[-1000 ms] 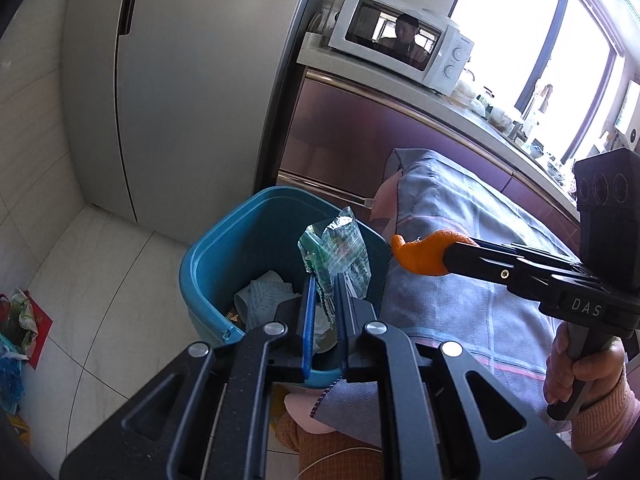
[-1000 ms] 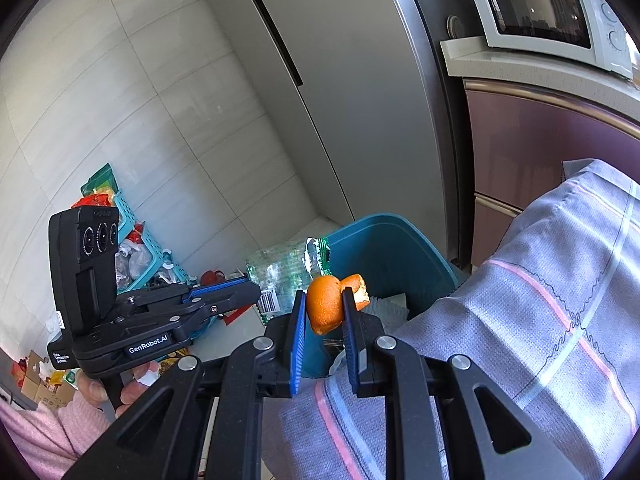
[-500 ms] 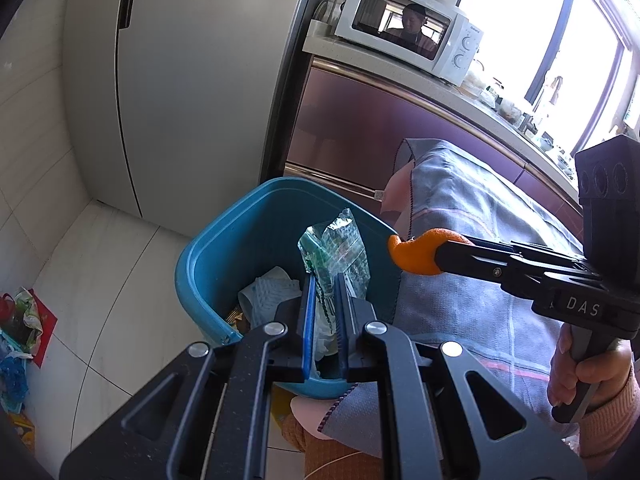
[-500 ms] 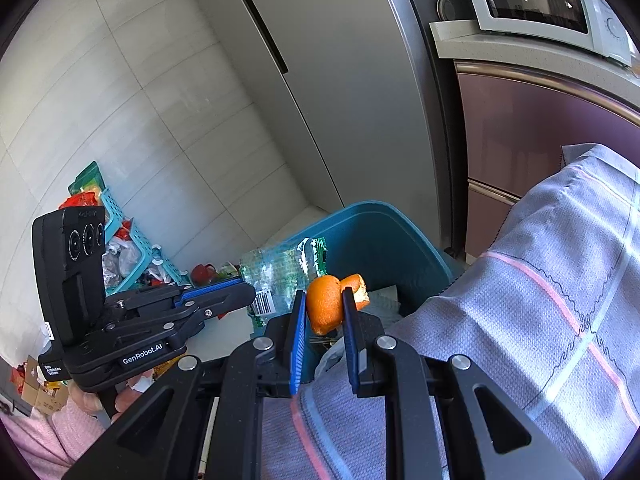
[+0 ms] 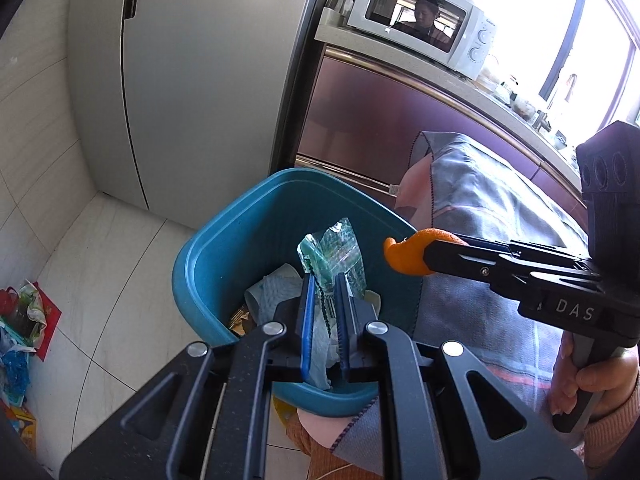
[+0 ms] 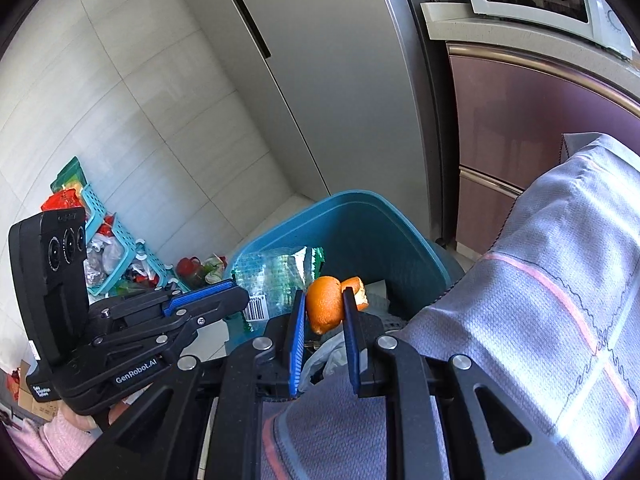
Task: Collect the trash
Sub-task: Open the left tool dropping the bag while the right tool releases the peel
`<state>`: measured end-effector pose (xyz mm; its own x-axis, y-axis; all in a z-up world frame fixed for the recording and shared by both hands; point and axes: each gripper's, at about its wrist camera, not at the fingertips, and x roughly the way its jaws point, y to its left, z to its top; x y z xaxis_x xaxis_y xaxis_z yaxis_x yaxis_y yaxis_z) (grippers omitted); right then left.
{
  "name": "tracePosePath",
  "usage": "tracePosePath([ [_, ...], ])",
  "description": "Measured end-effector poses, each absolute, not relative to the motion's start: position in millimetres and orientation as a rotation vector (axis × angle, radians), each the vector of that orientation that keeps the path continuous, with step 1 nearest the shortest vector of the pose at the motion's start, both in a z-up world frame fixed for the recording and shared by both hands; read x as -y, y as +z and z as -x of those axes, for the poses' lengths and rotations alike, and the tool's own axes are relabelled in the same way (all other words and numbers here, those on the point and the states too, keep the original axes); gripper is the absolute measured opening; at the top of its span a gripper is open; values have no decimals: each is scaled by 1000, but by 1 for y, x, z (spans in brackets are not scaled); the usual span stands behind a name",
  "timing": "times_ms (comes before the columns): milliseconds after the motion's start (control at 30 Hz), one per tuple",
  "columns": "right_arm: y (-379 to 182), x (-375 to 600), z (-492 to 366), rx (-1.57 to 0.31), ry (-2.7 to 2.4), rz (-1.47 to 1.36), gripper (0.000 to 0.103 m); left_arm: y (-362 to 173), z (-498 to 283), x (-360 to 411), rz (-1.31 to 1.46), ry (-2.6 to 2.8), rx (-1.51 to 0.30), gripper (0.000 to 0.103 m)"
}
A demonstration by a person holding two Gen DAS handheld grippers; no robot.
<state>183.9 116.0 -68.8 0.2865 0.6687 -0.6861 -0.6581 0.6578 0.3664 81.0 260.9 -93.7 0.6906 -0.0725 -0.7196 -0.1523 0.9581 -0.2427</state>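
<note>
Two tongs are angling down over one teal plastic bin (image 5: 224, 248): left tongs (image 5: 323, 280) gripping one crinkled green wrapper (image 5: 334, 254), right tongs (image 6: 323, 306) clamping one orange peel (image 6: 325, 307).

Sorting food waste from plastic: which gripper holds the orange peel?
The right gripper holds the orange peel; the left gripper pinches a green plastic wrapper.

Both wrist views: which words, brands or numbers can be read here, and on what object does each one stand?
"DAS": white letters on the side of the right gripper, seen from the left wrist view.
"GenRobot.AI": white letters on the body of the left gripper, seen from the right wrist view.
Barcode on the green plastic wrapper: digits too small to read.
White sticker low on the left gripper: blurred.
Microwave brand mark and dial marks: too small to read.
</note>
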Motion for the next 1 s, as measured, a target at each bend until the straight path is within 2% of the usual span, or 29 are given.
tracePosePath([
  [267, -69, -121, -187, -925, 872, -8, 19, -103, -90, -259, 311, 47, -828, 13],
  [367, -68, -119, -186, -922, 871, -17, 19, -106, -91, -260, 321, 46, -834, 18],
  [467, -67, -115, -185, -920, 872, -31, 19, -107, -91, -261, 333, 49, -832, 28],
  [633, -64, -99, -180, -904, 879, -62, 28, -101, -83, -259, 340, 38, -807, 43],
  [767, -58, -82, -170, -871, 877, -64, 39, -88, -71, -255, 323, 32, -758, 54],
  [867, -50, -64, -158, -829, 859, -70, 50, -76, -60, -247, 298, 29, -709, 67],
  [933, -44, -51, -149, -787, 839, -74, 57, -67, -52, -239, 271, 27, -672, 80],
  [1000, -38, -35, -140, -749, 811, -75, 67, -60, -44, -230, 252, 25, -636, 89],
])
